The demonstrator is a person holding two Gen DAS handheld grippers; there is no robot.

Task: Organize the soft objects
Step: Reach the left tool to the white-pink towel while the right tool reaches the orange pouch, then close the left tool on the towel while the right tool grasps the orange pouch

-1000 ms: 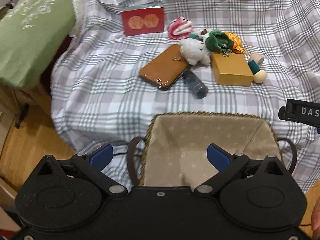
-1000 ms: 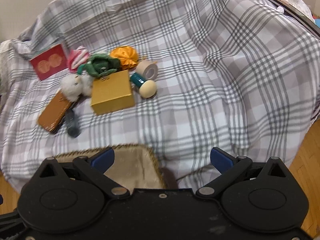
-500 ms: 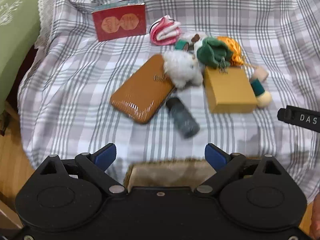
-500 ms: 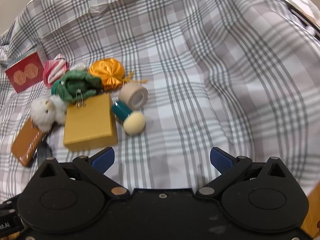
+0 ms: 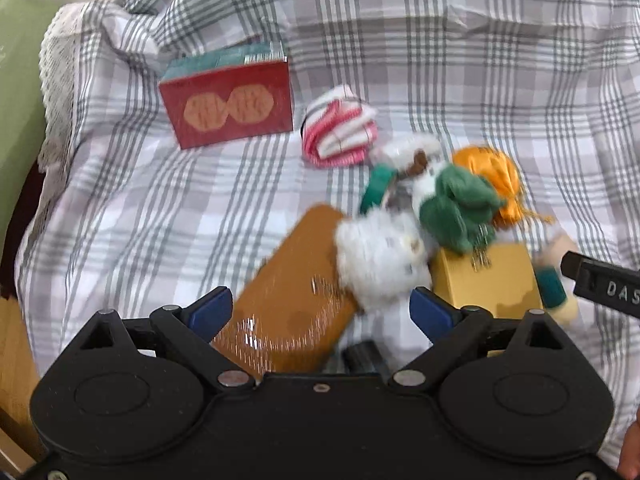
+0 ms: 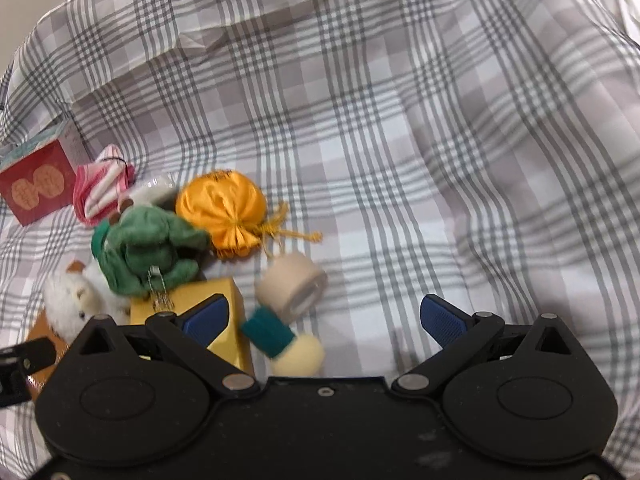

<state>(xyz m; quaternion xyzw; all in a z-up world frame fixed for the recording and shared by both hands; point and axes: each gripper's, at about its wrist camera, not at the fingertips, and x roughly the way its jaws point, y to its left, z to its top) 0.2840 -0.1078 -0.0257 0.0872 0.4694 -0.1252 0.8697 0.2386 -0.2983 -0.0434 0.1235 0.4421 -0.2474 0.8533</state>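
A pile of soft things lies on the plaid cloth: a white fluffy toy [image 5: 380, 256] [image 6: 76, 296], a green plush [image 5: 456, 208] [image 6: 144, 248], an orange satin pouch [image 5: 492, 172] [image 6: 224, 208] and a pink striped cloth roll [image 5: 340, 128] [image 6: 100, 188]. My left gripper [image 5: 320, 308] is open and empty, close in front of the white toy and a brown leather case [image 5: 288, 300]. My right gripper [image 6: 324, 316] is open and empty, just short of a beige tape roll [image 6: 292, 288] and a teal-and-cream brush [image 6: 284, 340].
A red biscuit box [image 5: 228, 104] [image 6: 36, 184] stands at the back left. A yellow box [image 5: 488, 280] [image 6: 224, 300] lies under the green plush. A dark bottle [image 5: 364, 356] lies beside the case. A green cushion [image 5: 16, 80] is at far left.
Both grippers have moved forward toward the pile. The lined wicker basket that filled the near foreground has dropped out of view. Both stay open and empty.
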